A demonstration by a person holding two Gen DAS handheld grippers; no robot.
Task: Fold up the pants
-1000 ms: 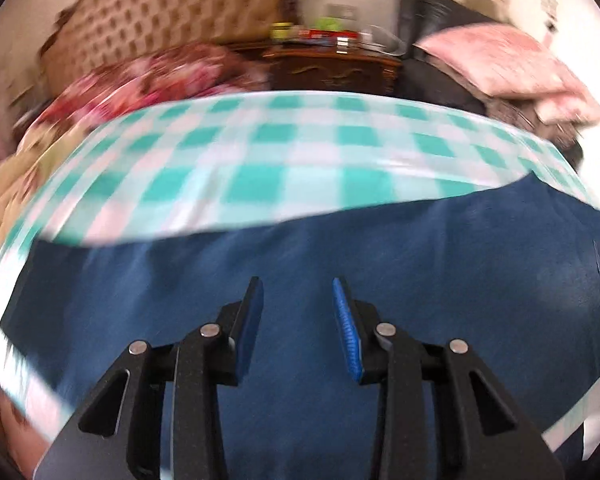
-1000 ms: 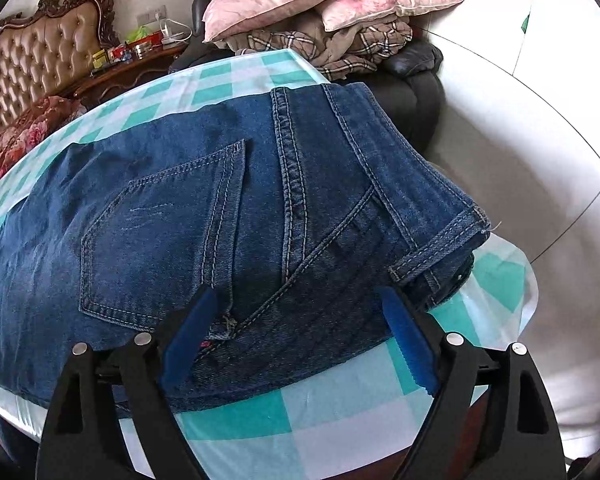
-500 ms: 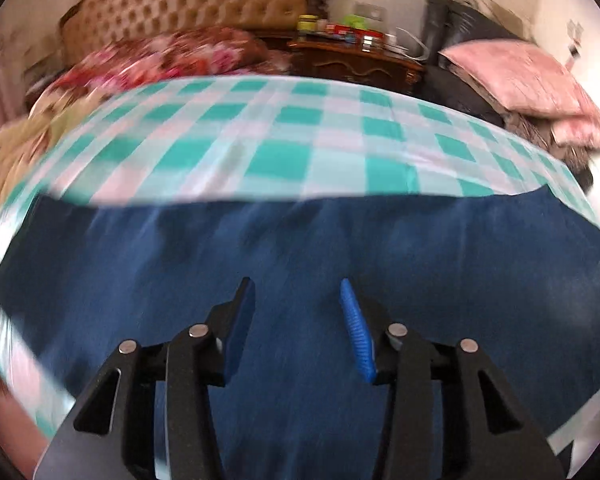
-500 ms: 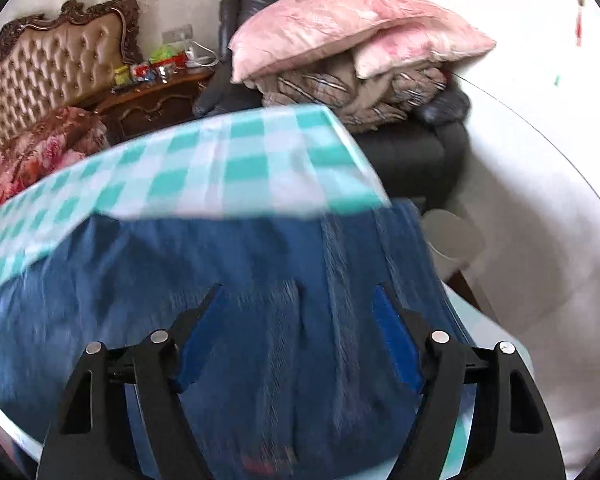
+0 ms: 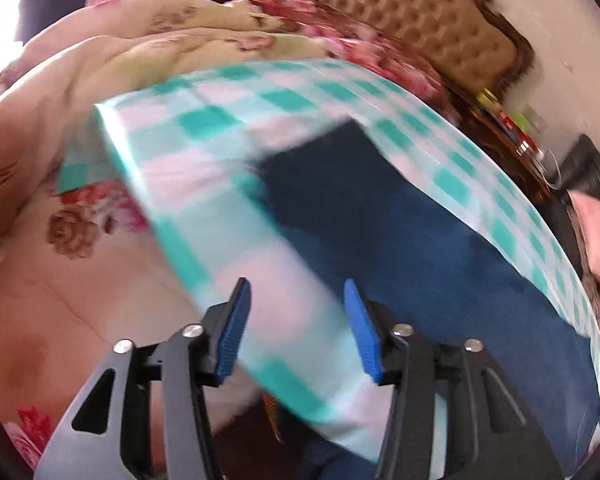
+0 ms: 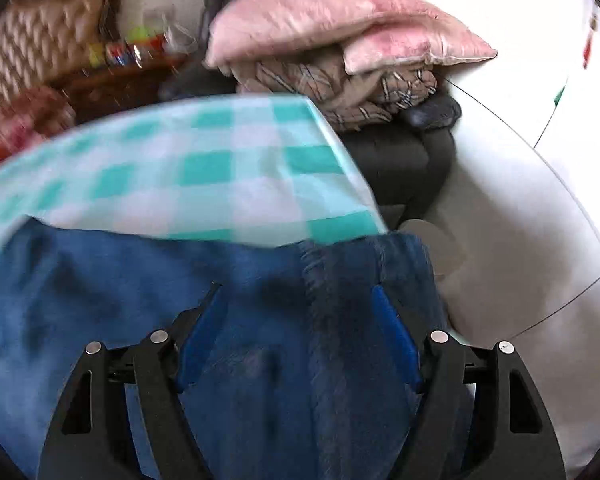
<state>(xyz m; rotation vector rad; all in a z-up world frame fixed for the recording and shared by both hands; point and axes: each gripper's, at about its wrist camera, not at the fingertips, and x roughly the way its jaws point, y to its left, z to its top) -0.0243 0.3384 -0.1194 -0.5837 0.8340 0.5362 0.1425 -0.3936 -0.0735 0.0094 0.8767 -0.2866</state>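
both grippers, left [image 5: 294, 328] and right [image 6: 300, 336], gape empty over the jeans [image 6: 140, 300]; pinch each end squarely at its edge.

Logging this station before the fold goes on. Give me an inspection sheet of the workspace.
Surface: table under a teal-and-white checked cloth.
Job's things: blue jeans lying flat along the cloth; the end by the right gripper reaches the table edge.
Clutter: nothing seen on the cloth.
Grippers: left gripper open, over the cloth beside the jeans; right gripper open, over the jeans.
Cables: nothing seen.
Surroundings: pink pillows on folded bedding, tufted headboard, floral quilt, dark sideboard with small items. Both views blurred.
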